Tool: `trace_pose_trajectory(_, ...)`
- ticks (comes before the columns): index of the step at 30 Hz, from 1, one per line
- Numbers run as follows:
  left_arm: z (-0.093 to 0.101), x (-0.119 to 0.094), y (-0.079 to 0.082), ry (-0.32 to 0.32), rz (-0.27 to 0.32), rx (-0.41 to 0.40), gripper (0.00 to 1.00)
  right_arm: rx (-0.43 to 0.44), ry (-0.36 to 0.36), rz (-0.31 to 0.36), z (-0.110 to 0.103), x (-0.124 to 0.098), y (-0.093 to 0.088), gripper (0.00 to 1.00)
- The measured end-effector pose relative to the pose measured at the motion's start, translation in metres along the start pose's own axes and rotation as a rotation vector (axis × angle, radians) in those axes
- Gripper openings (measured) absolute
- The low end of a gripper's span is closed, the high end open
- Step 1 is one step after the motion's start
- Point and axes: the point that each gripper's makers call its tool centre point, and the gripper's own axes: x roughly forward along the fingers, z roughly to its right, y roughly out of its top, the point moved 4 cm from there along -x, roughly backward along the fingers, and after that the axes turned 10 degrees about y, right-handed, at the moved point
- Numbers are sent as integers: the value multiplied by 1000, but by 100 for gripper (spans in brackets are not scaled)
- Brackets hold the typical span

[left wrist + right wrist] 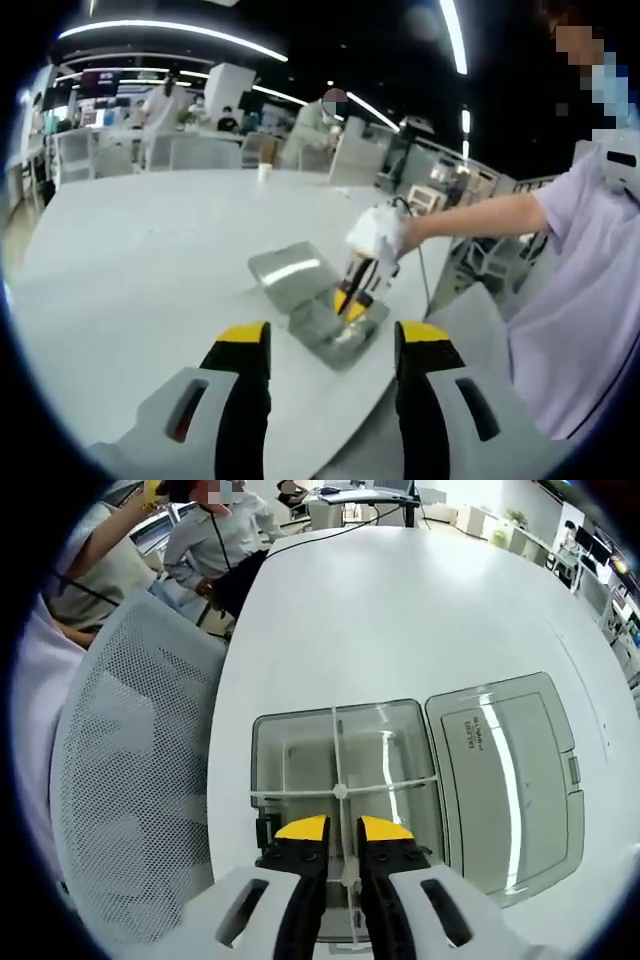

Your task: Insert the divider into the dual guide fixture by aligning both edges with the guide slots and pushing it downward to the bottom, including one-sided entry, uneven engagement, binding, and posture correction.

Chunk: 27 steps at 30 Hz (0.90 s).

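Divider [338,770], a thin translucent strip, stands on edge inside the clear plastic box [290,755] on the white table [400,610], its long axis running from the right gripper [343,832] straight away toward the box's far wall, crossing a second strip at mid-box. The near end sits between the right gripper's yellow-tipped jaws, which are closed to a narrow gap around it. The box's hinged lid [505,780] lies open, flat alongside. The left gripper [332,342] hovers apart over the table edge, jaws wide and holding nothing.
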Motion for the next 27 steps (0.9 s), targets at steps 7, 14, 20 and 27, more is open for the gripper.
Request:
trace_pose_trajectory(7,0,0,-1,3,-4,4,49,5,-21,68,-3,-15,3,10)
trace_pose_trajectory(14,-1,0,-7,5,-16,7,51,32,-55,156,-9,-38,1,15)
trace_pose_trajectory(20,-2,-1,-8,12,-12,10,54,65,-97,245,-18,-63,-9,18)
trace_pose_trajectory(27,-2,1,-10,11,-18,15,55,107,-144,323,-29,-86,-23,21)
